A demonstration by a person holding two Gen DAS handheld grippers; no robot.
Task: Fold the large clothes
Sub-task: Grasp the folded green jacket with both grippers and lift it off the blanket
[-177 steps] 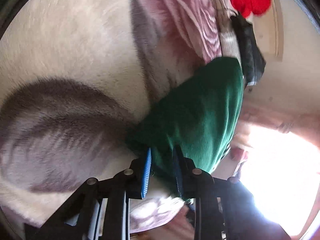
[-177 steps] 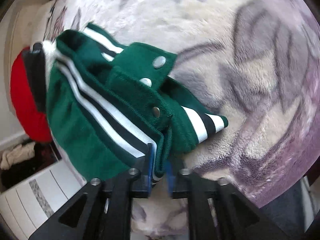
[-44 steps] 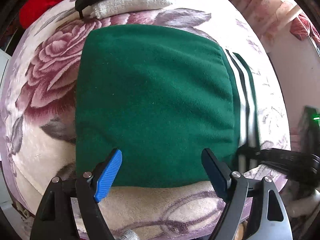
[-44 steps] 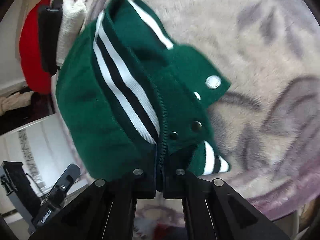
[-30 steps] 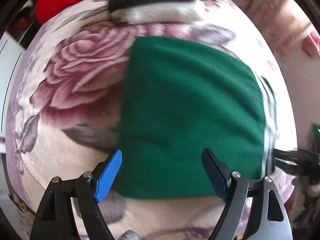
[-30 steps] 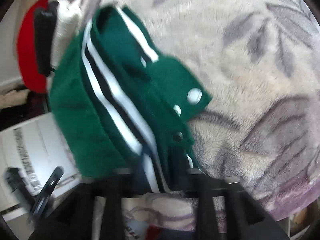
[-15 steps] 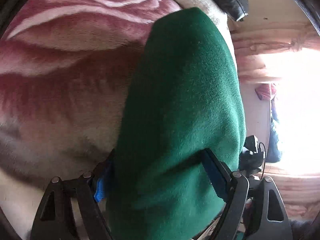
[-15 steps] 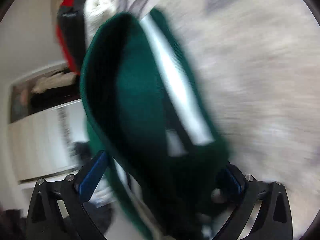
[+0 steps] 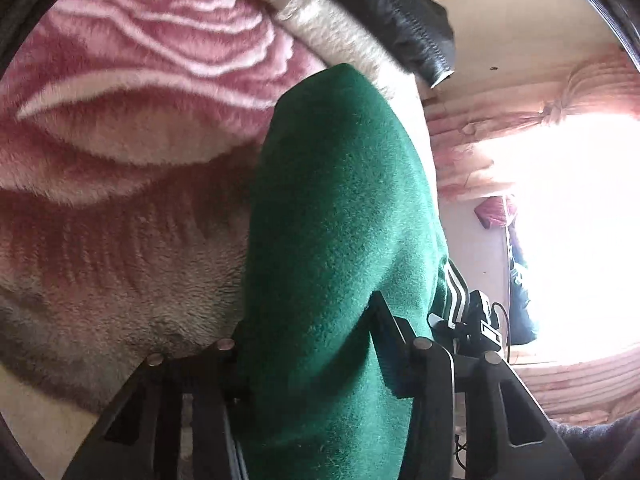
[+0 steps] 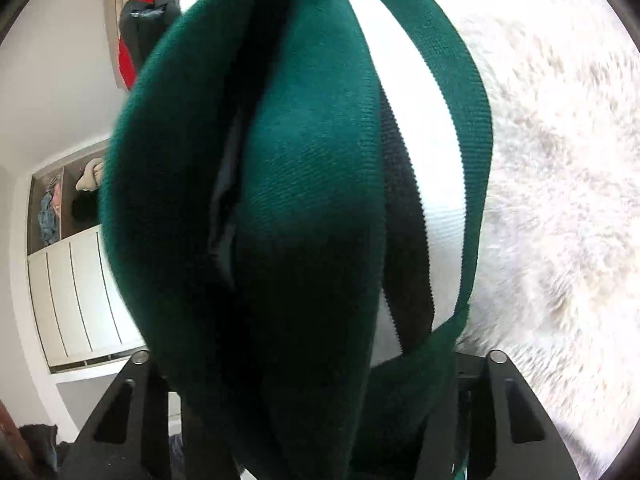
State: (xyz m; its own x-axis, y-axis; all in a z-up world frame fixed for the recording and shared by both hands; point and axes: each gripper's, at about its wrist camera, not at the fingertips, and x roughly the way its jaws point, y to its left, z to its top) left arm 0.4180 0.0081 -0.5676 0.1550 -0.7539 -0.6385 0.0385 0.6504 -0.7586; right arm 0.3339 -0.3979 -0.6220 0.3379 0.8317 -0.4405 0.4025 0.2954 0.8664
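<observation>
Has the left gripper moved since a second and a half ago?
Yes. The left gripper dropped to the left edge of the folded green jacket, low over the rose blanket, fingers closing with the jacket between them.

the folded green jacket point(image 10: 304, 200), its white and black striped band point(image 10: 416, 208) facing right, fills the space between the closing jaws of the right gripper point(image 10: 316, 364). pale plush blanket point(image 10: 560, 160) lies to the right; a white cabinet point(image 10: 76, 300) stands at left.
</observation>
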